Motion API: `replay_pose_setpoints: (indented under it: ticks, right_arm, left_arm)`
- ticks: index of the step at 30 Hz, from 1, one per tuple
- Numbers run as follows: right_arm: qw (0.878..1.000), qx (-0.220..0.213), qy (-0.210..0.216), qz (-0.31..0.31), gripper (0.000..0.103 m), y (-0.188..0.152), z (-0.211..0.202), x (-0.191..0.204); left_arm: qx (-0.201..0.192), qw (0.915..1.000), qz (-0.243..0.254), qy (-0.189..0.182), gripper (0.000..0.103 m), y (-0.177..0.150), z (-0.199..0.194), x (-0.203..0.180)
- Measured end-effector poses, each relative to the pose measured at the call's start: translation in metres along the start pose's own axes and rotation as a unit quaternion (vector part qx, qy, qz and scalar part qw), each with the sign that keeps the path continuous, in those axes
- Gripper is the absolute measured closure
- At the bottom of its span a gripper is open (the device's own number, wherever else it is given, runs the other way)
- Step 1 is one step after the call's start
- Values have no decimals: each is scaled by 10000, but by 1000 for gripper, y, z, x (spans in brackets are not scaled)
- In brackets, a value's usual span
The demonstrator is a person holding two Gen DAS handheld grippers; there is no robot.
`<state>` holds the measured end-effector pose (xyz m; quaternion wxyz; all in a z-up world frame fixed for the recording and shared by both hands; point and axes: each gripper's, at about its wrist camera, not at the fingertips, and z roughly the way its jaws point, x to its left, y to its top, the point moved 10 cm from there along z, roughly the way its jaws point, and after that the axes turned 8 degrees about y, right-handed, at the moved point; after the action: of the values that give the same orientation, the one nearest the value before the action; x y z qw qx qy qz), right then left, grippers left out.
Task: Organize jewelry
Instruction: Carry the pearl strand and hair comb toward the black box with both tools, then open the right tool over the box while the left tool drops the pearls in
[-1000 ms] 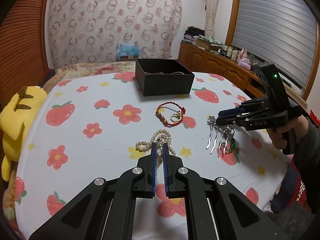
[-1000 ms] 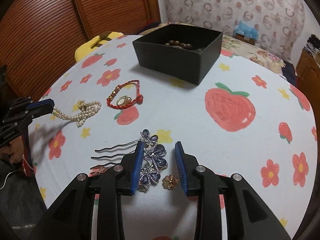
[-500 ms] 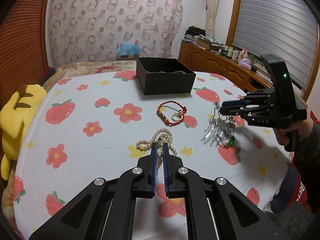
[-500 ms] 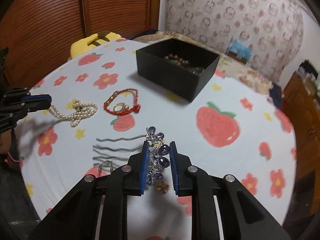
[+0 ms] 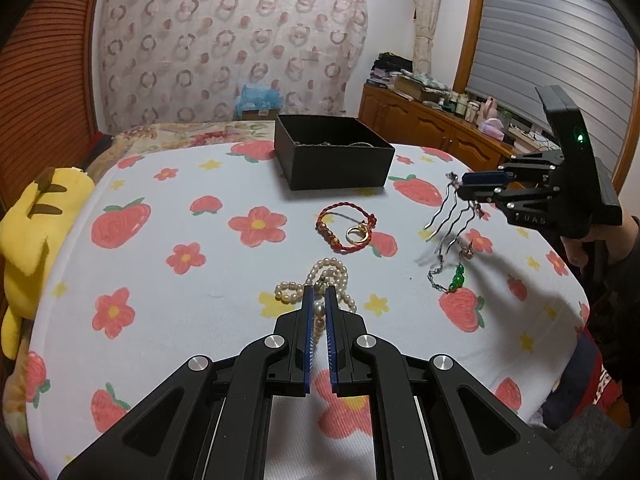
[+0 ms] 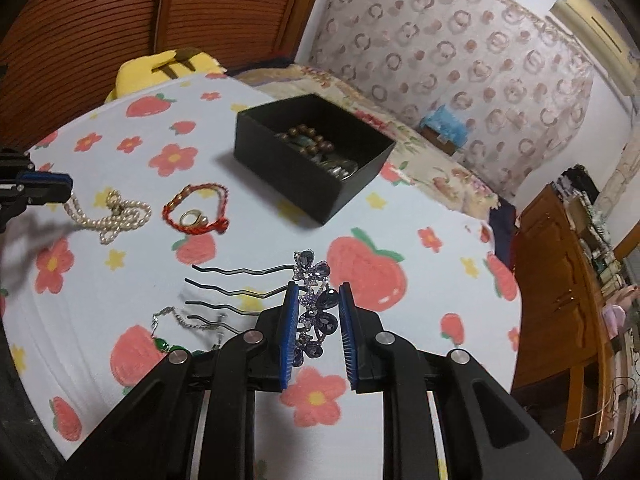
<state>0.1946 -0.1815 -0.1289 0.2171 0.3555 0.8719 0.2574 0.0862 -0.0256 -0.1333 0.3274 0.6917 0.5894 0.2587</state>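
We see a jewelled hair comb lifted off the bed, prongs pointing left; a pearl necklace, red bracelet and green pendant chain lie near the open black box.

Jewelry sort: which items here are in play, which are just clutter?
In play: hair comb in right gripper; pearl necklace in left gripper; red bracelet; ring; green pendant chain; black box.
Clutter: yellow plush; sideboard.
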Motion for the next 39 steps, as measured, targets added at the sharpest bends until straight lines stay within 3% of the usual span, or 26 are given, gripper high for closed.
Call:
replay_pose_setpoints:
  ticks: [7,19,39]
  right_arm:
    - [9999,-88,-135,51,81,9,-7,-10]
    - [9990,-353,-158,241,81,35,-16,-22]
    - [9867,-768,269,1406,81,94,39,-67]
  left_arm:
    - [-169,9998,75,43,98,13,-2,0]
    - [-707,9972,237,22,98,76,-23,-9]
    - [-1286,9897,525,355,98,174,-36,-10]
